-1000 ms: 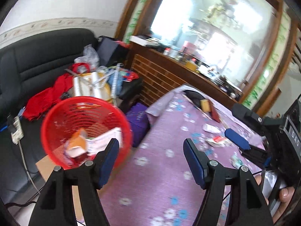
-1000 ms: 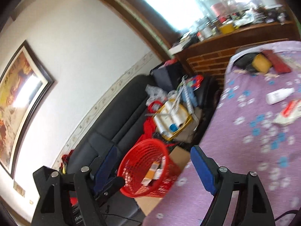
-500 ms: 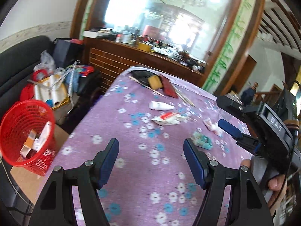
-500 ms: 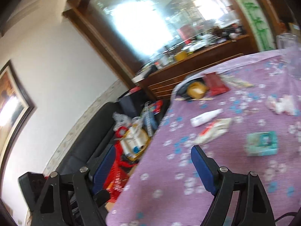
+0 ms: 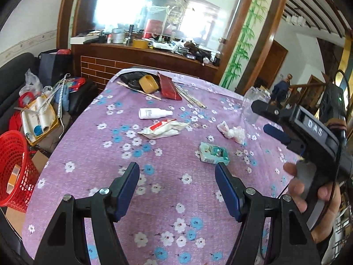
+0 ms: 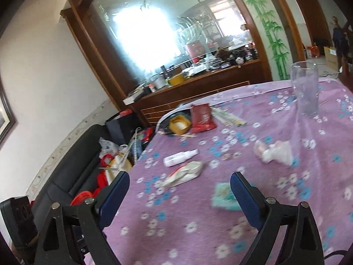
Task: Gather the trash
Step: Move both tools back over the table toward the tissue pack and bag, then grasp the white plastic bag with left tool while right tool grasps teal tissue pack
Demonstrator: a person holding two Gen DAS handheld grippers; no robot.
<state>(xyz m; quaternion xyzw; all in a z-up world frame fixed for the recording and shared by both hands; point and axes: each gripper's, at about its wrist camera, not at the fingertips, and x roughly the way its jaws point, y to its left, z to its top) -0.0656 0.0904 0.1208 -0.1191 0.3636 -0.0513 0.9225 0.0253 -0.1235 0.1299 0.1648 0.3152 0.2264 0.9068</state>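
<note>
On the purple flowered tablecloth (image 5: 92, 154) lie a teal tissue pack (image 5: 213, 153), a crumpled white and red wrapper (image 5: 162, 128), a wad of tissue (image 5: 231, 130) and a white bottle (image 5: 154, 113). My left gripper (image 5: 177, 176) hangs open over the cloth, nothing between its fingers, the teal pack just beyond its right finger. My right gripper (image 6: 179, 190) has its jaws opening, empty, above the table; the teal pack (image 6: 222, 195) lies by its right finger, the wrapper (image 6: 184, 173) and tissue wad (image 6: 274, 151) farther off. A red mesh basket (image 5: 13, 165) with trash stands left of the table.
A clear glass (image 6: 305, 88) stands at the far right of the table. A yellow tape roll (image 5: 148, 84), a dark red packet (image 5: 168, 87) and sticks lie at the far end. A black sofa (image 6: 72, 167) piled with clutter runs along the left, a wooden sideboard (image 5: 136, 59) behind.
Both views have swung right from the red basket to the table. The basket has slid to the left edge and the table's trash has come into view. The right jaws stand wider.
</note>
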